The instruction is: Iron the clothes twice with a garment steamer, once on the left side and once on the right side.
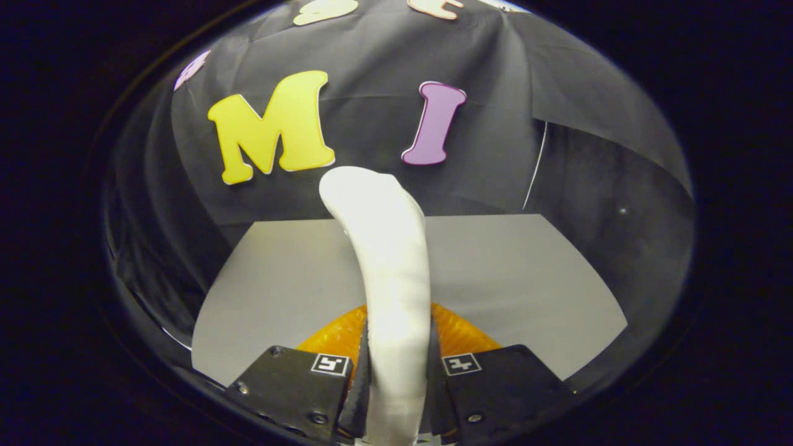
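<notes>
Clamped on a white garment steamer (390,260): gripper (396,371), both fingers pressed flat against the sides of its handle, gap no wider than the handle itself. Rising from between the fingers, then curving up and slightly leftward to a rounded end set against the black booth wall (495,155). Lower end of the handle cut off beneath the fingers; nozzle face and any cord not visible. Just behind the handle, at finger level, an orange textured shape (461,331), mostly hidden by the fingers and the steamer, so hard to tell what it is or whether it touches the steamer. Beyond that, a plain grey tabletop (526,272), reaching back to the wall. Right of the table, dark folds of cloth with a thin pale line (536,167) running down, too blurred to identify.
</notes>
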